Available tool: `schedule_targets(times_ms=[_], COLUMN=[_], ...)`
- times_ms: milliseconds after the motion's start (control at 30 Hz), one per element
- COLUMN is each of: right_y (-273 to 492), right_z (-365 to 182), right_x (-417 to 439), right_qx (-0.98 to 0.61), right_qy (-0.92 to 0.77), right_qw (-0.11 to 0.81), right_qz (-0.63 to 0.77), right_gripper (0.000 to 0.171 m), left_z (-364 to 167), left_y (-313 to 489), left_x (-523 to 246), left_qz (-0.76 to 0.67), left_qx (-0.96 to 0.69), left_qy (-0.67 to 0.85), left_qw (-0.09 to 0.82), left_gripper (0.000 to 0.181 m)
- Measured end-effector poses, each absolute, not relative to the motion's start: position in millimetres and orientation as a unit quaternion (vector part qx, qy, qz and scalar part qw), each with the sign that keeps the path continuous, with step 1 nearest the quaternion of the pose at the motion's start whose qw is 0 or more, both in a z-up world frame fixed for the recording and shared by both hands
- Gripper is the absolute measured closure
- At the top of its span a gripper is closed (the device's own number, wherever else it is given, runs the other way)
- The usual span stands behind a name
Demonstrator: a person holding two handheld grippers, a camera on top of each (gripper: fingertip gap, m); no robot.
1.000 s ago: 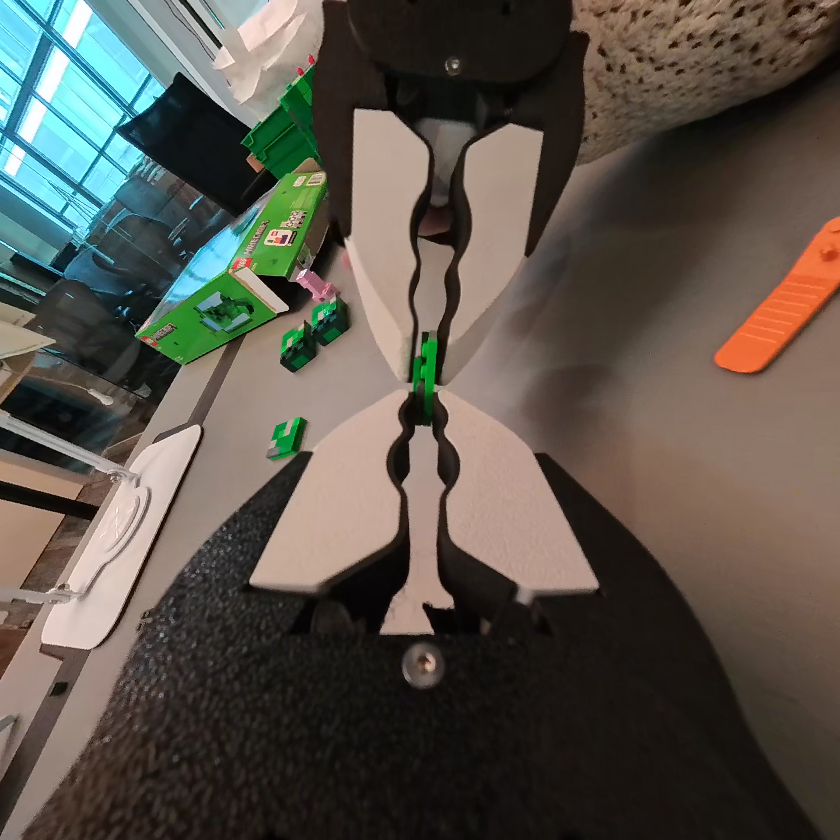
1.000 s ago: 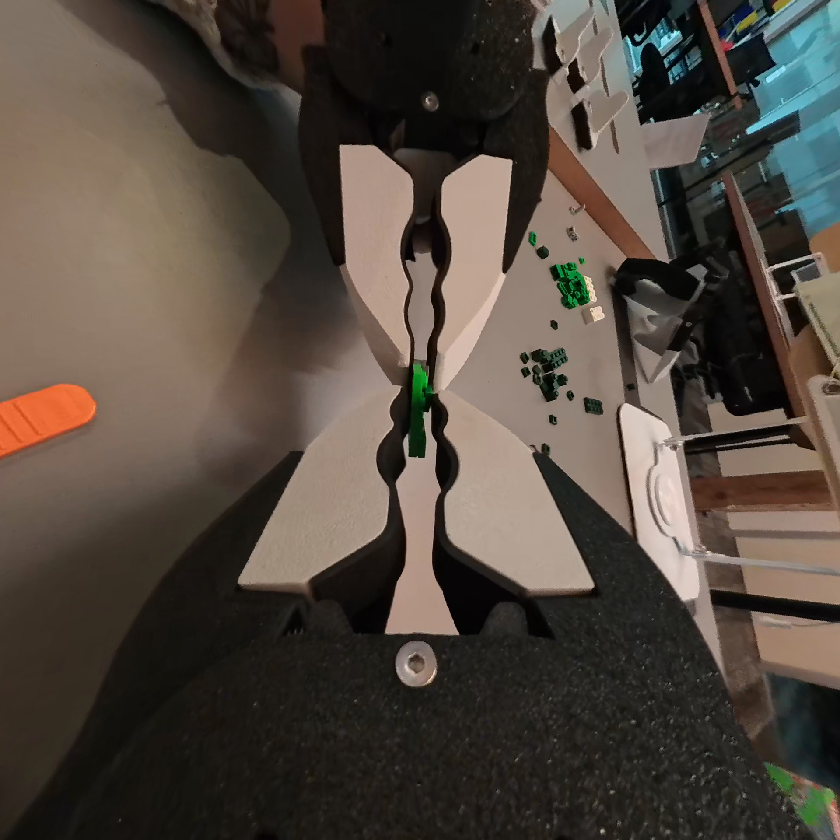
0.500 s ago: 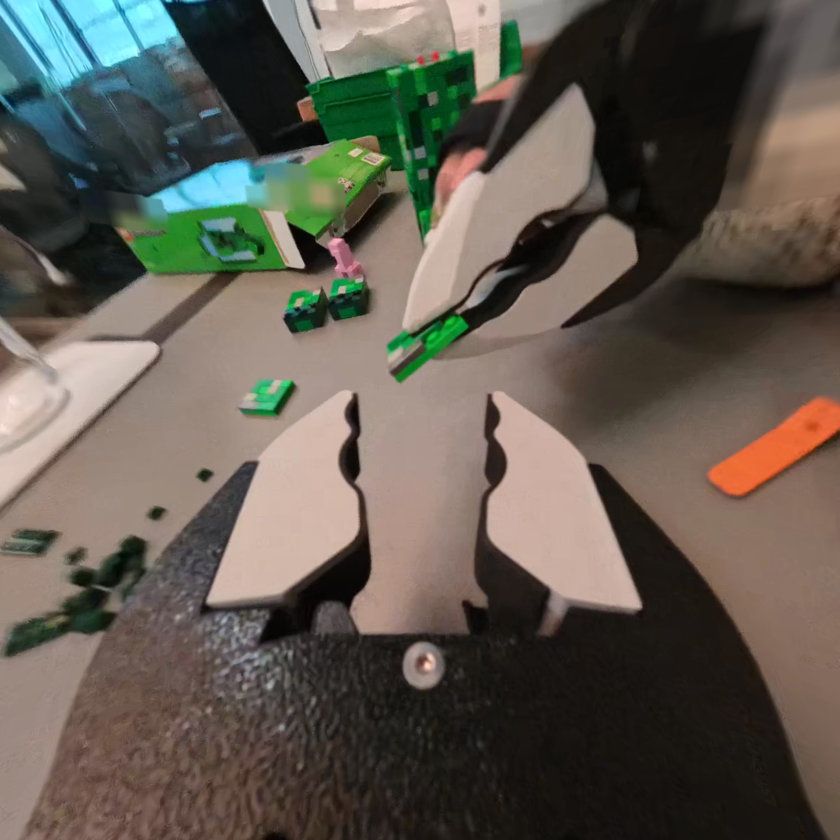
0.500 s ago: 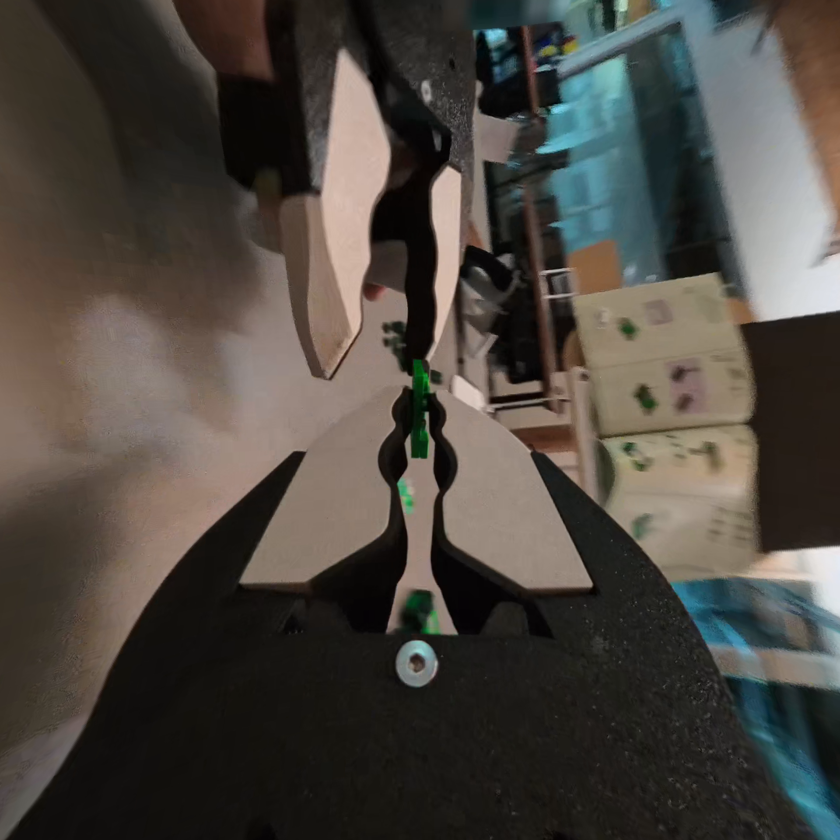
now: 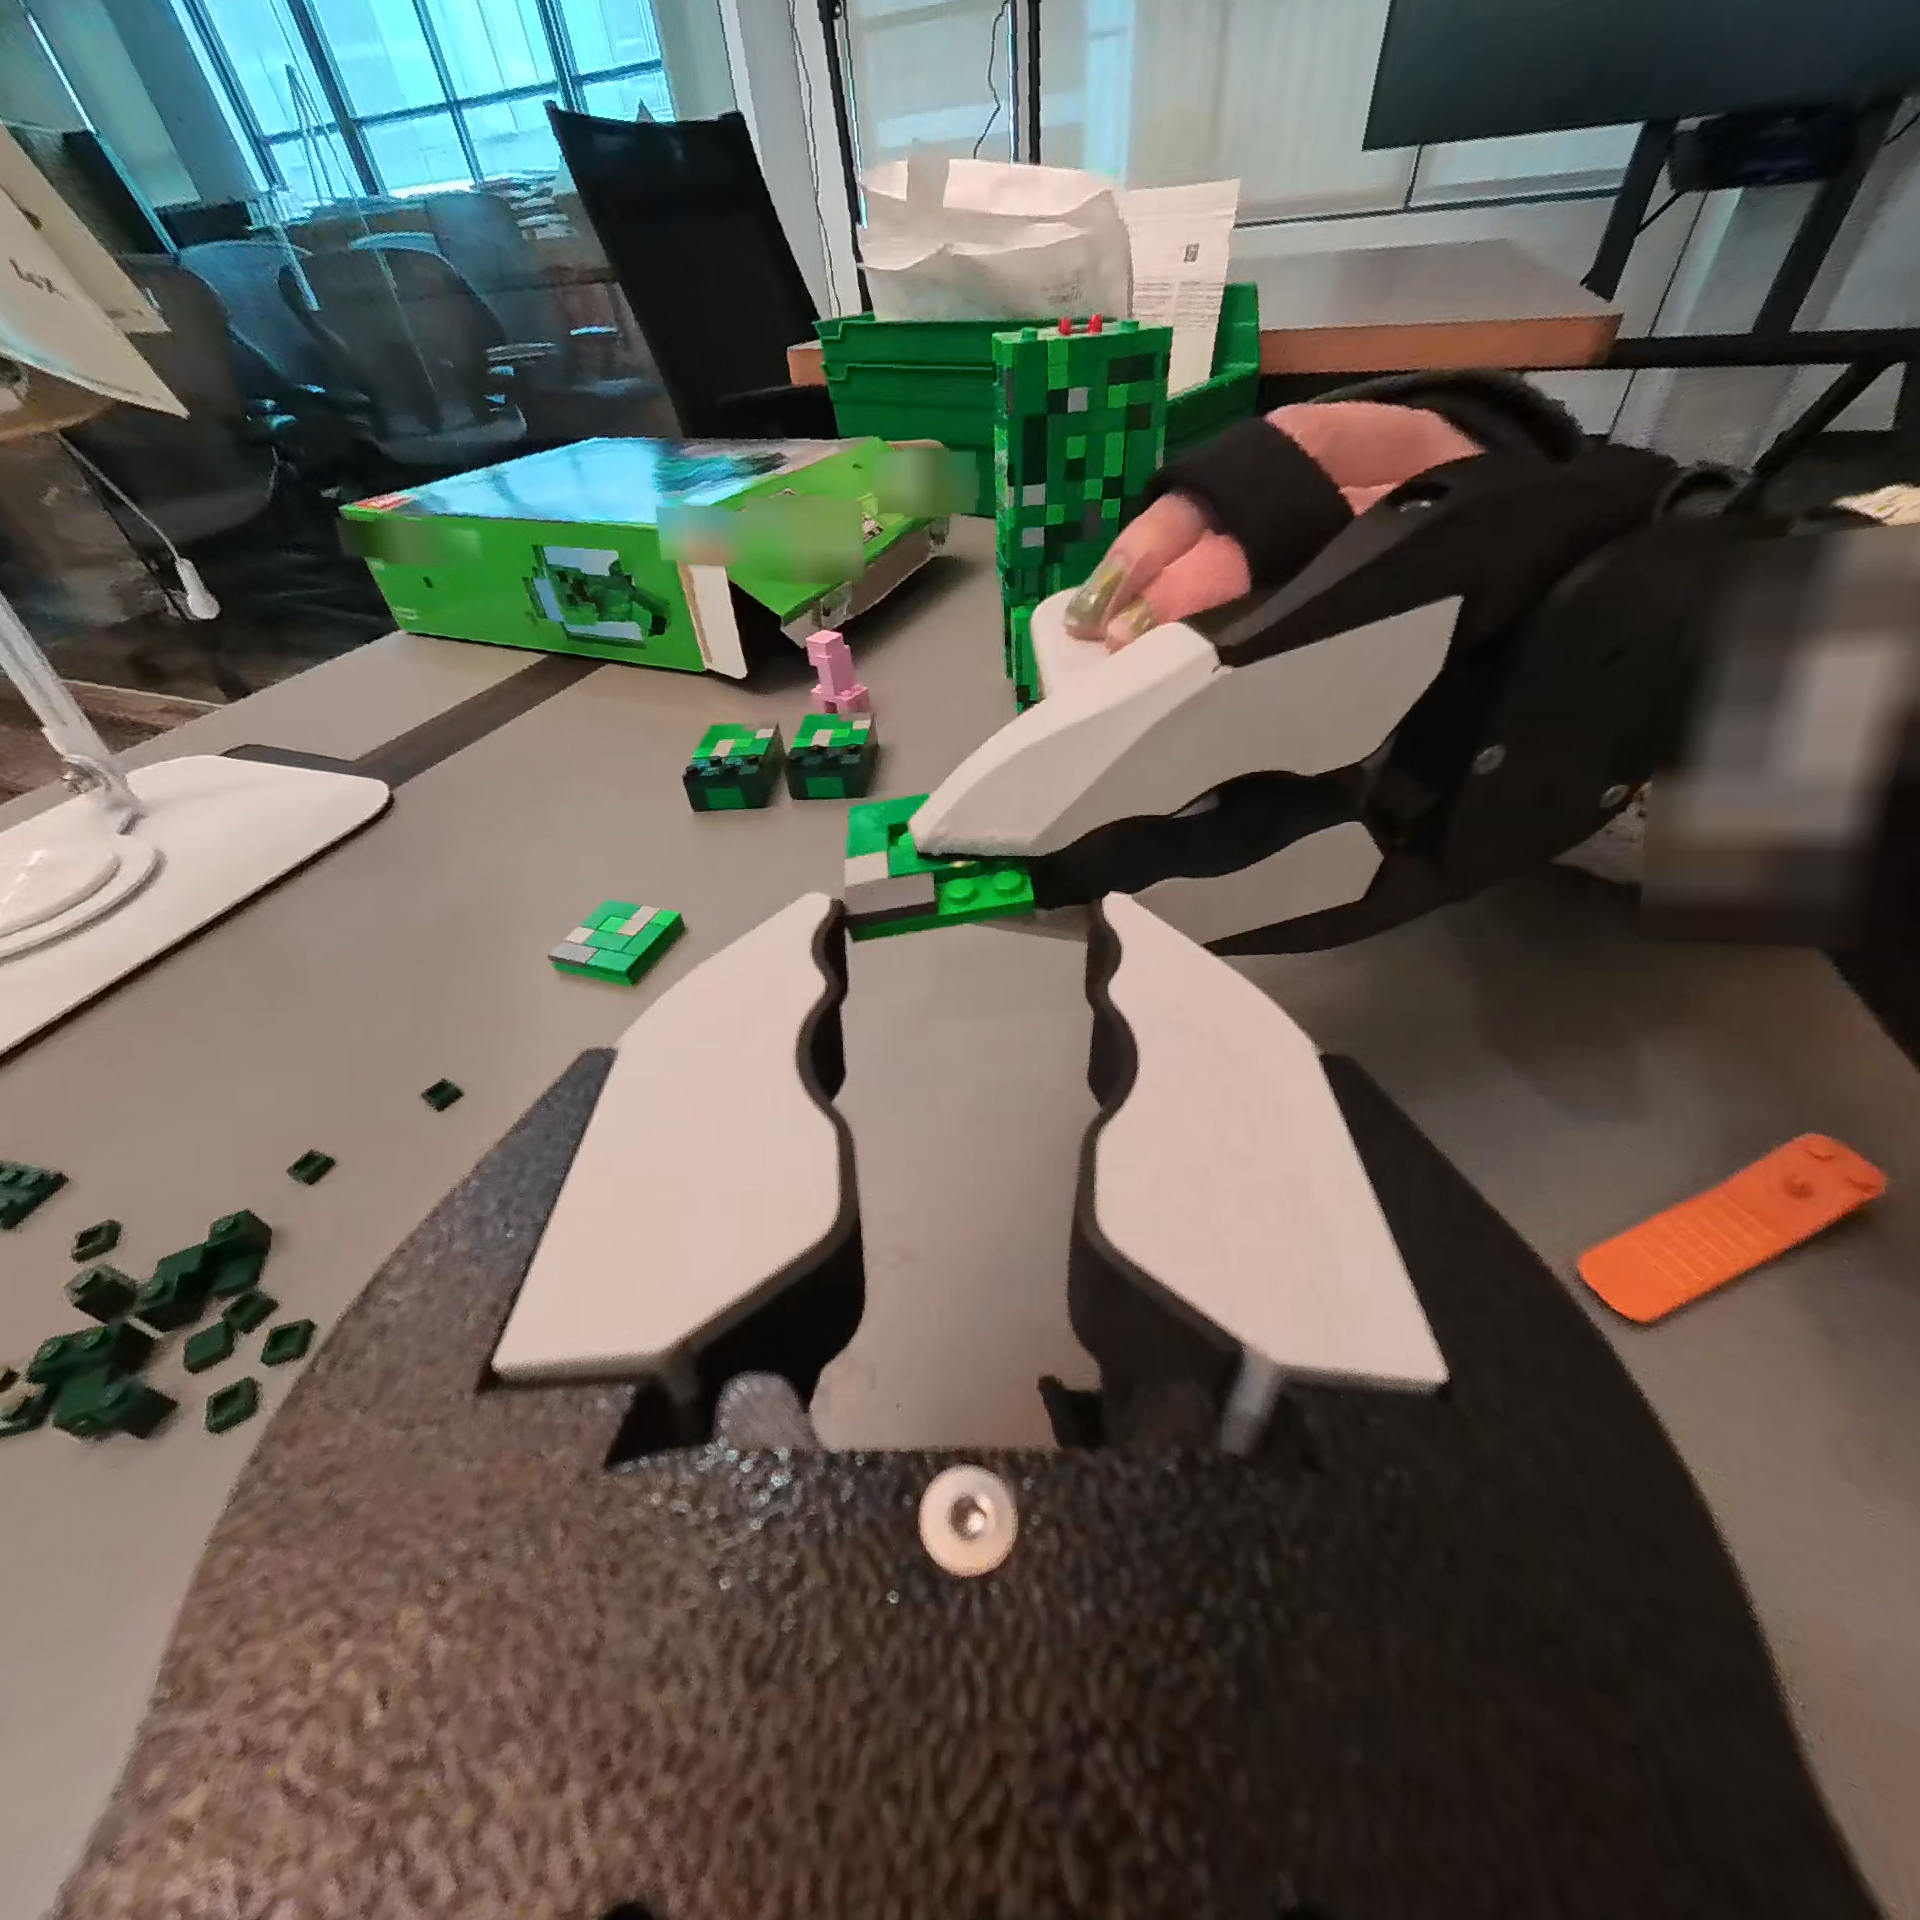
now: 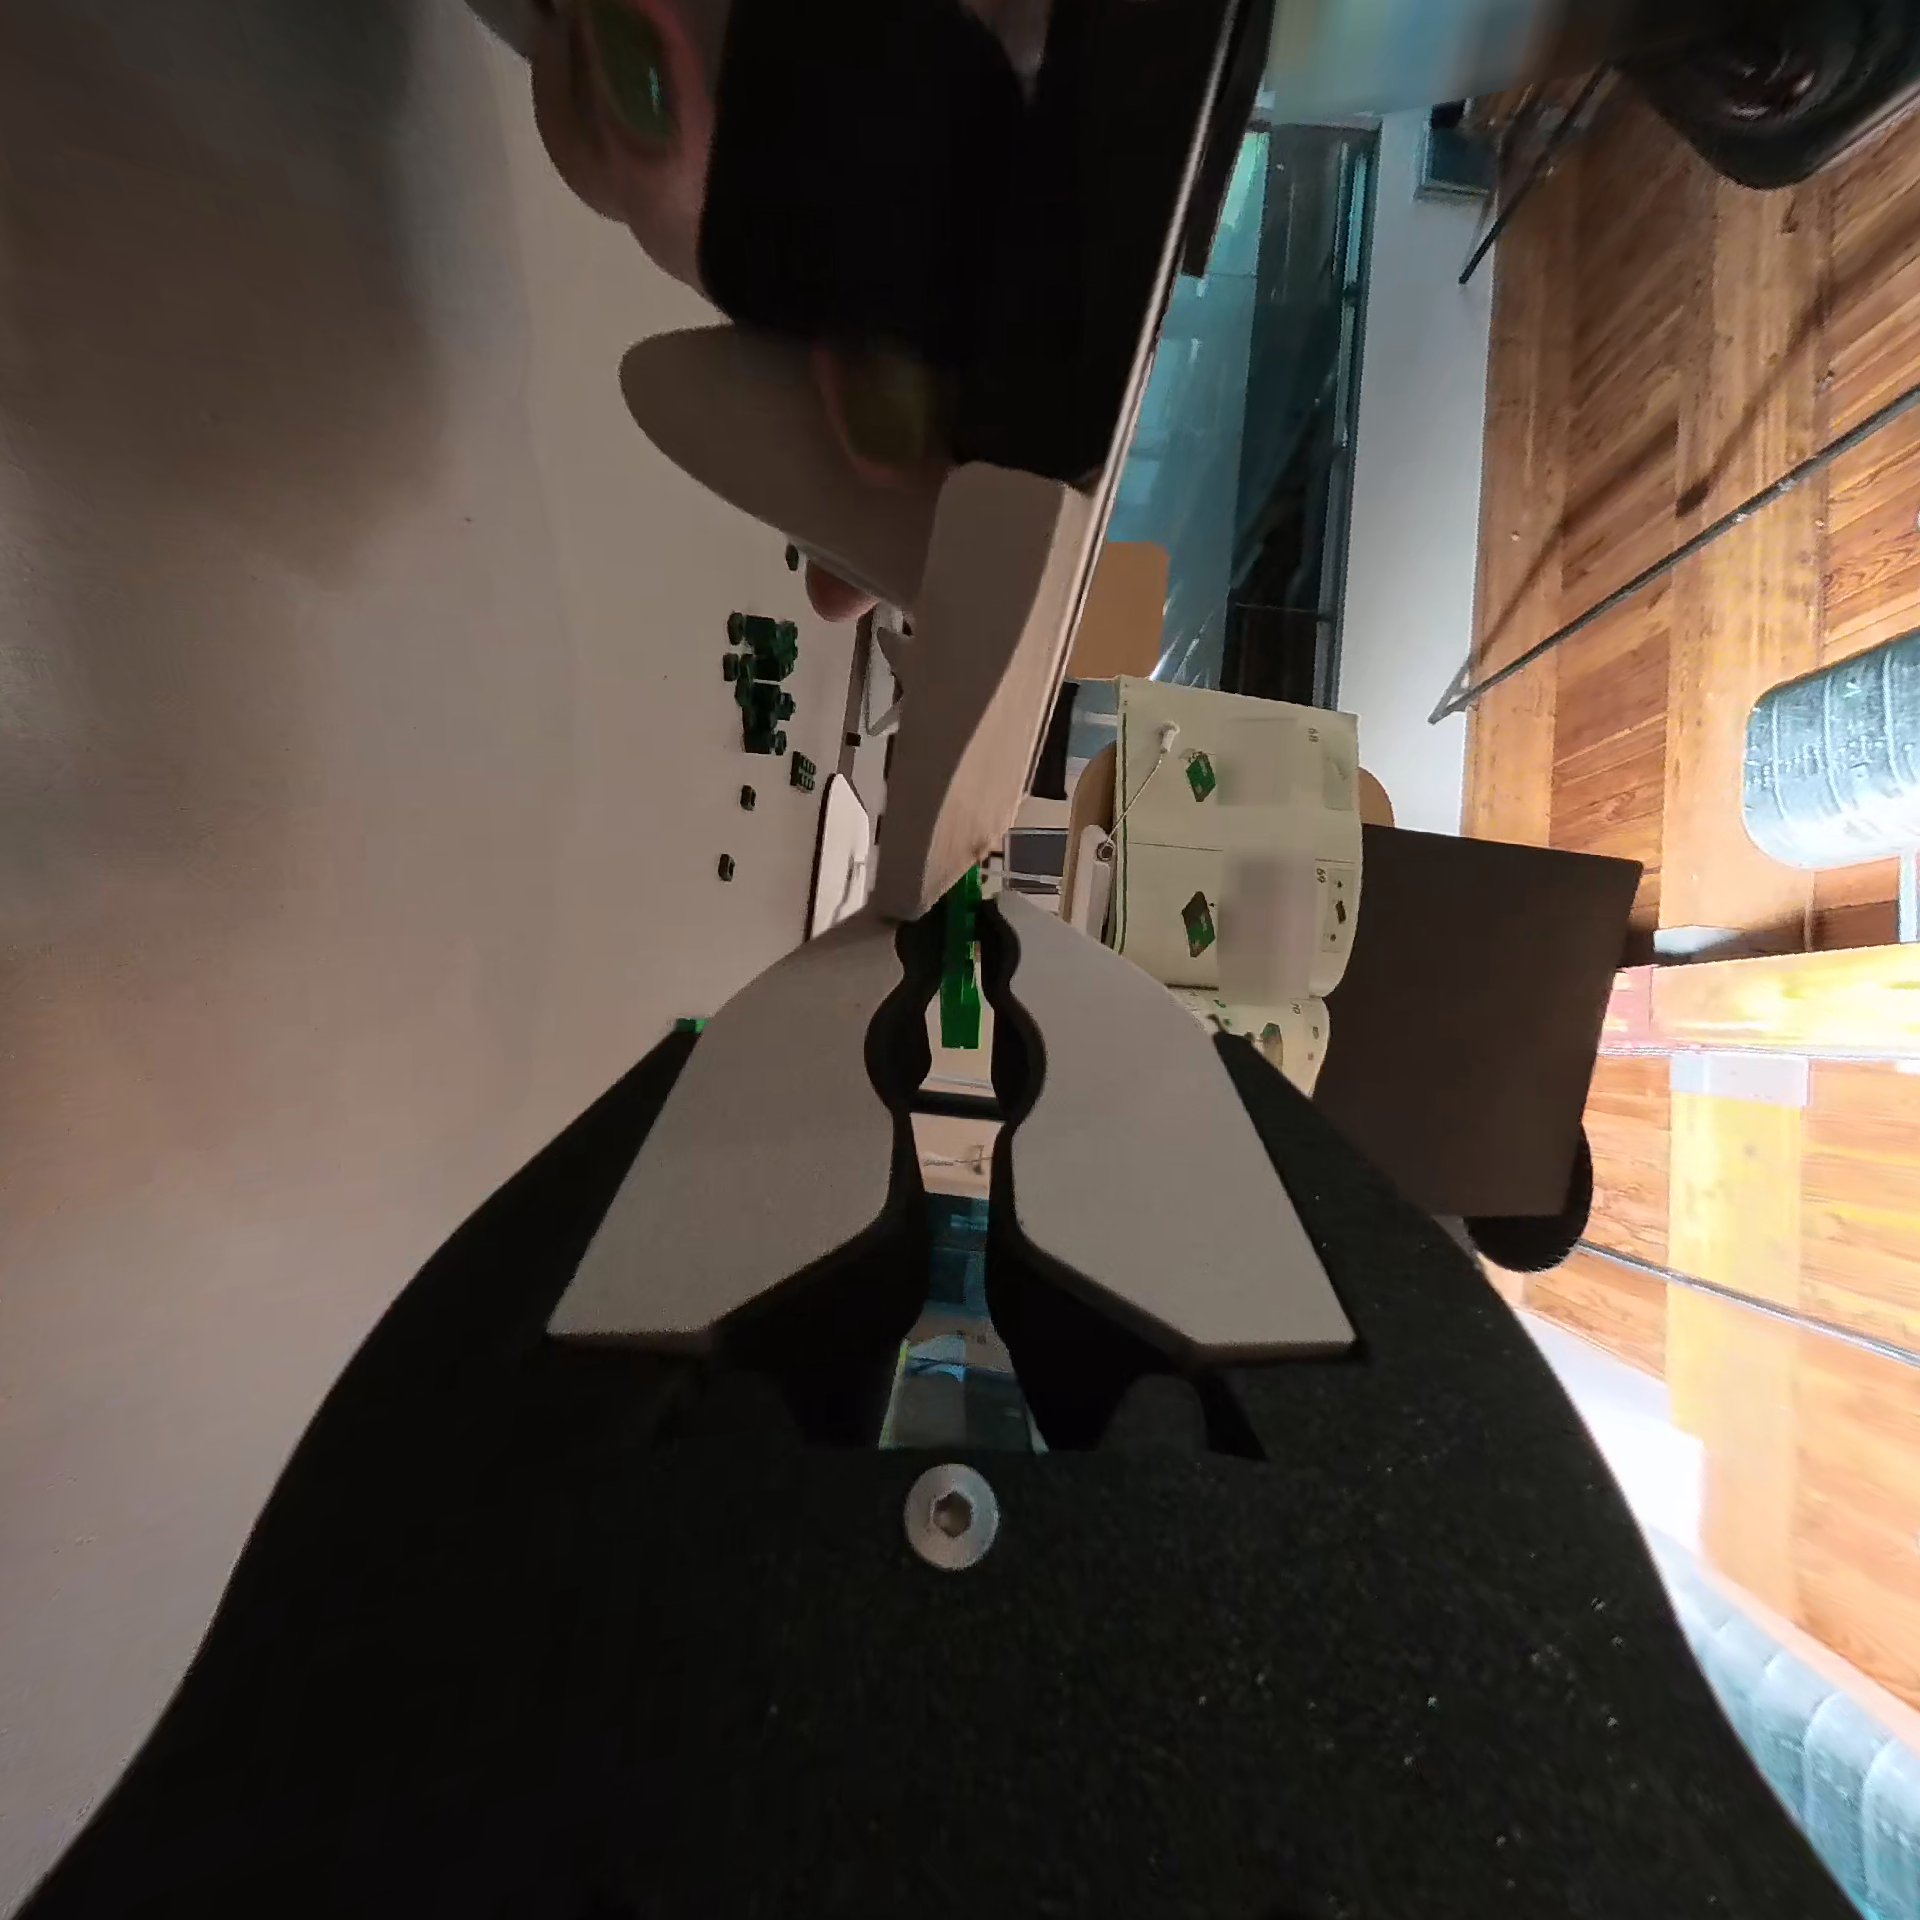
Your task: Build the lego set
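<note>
Lego plate point(image 5: 940, 888), green with a grey tile, pinched flat in the right gripper point(image 5: 925, 847) above the grey table point(image 5: 1455, 1091). Left gripper point(image 5: 961, 925) spread wide, empty, tips just under the plate. Second tiled plate point(image 5: 618, 940) on table left; orange brick separator point(image 5: 1730, 1226) at right.

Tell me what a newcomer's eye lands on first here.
First, the right gripper, jaws shut on a flat green lego plate just ahead of the open left gripper. Behind it a tall green pixel-patterned lego tower stands by the green set box. An orange brick separator lies on the grey table to the right.
</note>
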State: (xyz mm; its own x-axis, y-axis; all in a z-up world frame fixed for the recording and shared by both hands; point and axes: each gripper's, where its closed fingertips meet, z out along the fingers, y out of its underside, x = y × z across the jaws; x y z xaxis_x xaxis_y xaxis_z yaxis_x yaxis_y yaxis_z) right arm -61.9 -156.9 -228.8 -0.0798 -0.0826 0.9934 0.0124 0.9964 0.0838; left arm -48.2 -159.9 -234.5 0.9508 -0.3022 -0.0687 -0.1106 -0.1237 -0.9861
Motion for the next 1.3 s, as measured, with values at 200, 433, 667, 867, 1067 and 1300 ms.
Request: schedule_targets(times_ms=[200,433,667,867,1067,1300], right_y=[-154.6,-152.5,-177.6,-192.9,-198.9,-202.8], right_z=[-230.6,-230.3,-227.0,-207.0,-208.4,-208.3], right_x=[-61.4,-61.3,-49.5,-37.8,-35.4,-34.6], right_qx=[0.034,0.005,0.029,0.012,0.026,0.033], right_qy=[-0.733,-0.738,-0.741,-0.738,-0.741,-0.741], right_qw=[0.678,0.675,0.663,0.637,0.633,0.633], right_qz=[-0.052,-0.025,0.104,0.223,0.224,0.222], right_gripper=[0.165,0.165,0.165,0.165,0.165,0.165], left_z=[-236.7,-232.9,-232.3,-221.2,-215.3,-214.3], left_y=[-160.1,-159.3,-168.7,-187.2,-191.0,-192.7], left_x=[-55.0,-50.9,-31.2,-21.3,-14.7,-12.9], left_qz=[-0.044,-0.049,-0.218,-0.4,-0.423,-0.436], left_qx=[-0.75,-0.74,-0.728,-0.674,-0.657,-0.648], left_qy=[0.136,0.138,0.154,0.154,0.161,0.164], left_qw=[0.646,0.657,0.632,0.601,0.602,0.602], left_gripper=[0.15,0.145,0.118,0.137,0.127,0.143])
